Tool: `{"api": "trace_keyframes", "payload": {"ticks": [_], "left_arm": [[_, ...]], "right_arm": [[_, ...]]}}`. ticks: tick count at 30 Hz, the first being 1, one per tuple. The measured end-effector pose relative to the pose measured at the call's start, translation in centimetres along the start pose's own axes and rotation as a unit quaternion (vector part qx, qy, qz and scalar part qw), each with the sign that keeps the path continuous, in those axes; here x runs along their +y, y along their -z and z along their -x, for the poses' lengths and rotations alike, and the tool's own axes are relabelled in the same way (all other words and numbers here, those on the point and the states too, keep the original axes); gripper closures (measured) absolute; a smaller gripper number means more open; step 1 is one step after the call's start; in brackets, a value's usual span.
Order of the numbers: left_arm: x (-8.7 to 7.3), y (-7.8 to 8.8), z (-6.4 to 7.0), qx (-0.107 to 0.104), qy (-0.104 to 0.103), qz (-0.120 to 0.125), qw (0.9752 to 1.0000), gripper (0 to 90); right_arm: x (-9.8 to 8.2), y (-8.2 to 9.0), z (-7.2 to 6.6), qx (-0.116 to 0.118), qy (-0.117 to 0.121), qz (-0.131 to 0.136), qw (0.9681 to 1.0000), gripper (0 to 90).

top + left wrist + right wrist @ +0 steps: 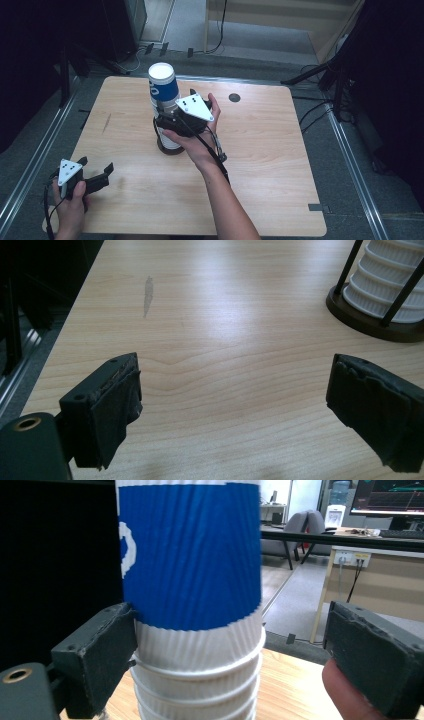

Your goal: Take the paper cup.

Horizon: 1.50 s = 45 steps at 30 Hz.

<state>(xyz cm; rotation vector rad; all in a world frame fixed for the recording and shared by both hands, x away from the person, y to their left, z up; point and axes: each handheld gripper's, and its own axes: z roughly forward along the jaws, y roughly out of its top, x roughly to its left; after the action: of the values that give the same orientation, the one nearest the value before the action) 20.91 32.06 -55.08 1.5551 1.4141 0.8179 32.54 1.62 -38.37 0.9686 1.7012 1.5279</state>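
Cup stack stands in a dark-based holder toward the surface's far edge. Right gripper straddles the top cup, jaws open, left pad touching, right pad apart. Left gripper is open and empty at the near-left corner; next, probably: close and lift straight up.

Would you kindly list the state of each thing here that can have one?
Cup stack: upright in its holder, top cup blue-banded.
Holder: standing on the table.
Right gripper: open around the stack; one pad touches it, the other stands apart.
Left gripper: open, nothing between its jaws.
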Motion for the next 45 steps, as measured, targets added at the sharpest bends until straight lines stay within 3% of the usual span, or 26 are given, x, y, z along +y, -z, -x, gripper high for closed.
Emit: {"api": "trace_keyframes", "payload": {"ticks": [14,20,45], "left_arm": [[0.0,0.0,-0.1,-0.002,0.003,-0.001,1.0,8.5],[0.0,-0.1,-0.1,-0.003,0.003,-0.001,1.0,8.5],[0.1,-0.1,-0.1,-0.004,0.005,-0.004,1.0,8.6]], "right_arm": [[0.5,-1.4,-1.1,0.005,0.006,0.007,0.9999,8.6],[0.9,-1.8,-1.2,0.003,-0.003,0.013,0.9999,12.7],[0.7,-3.8,-1.6,0.01,-0.007,0.0,0.9999,17.2]]}}
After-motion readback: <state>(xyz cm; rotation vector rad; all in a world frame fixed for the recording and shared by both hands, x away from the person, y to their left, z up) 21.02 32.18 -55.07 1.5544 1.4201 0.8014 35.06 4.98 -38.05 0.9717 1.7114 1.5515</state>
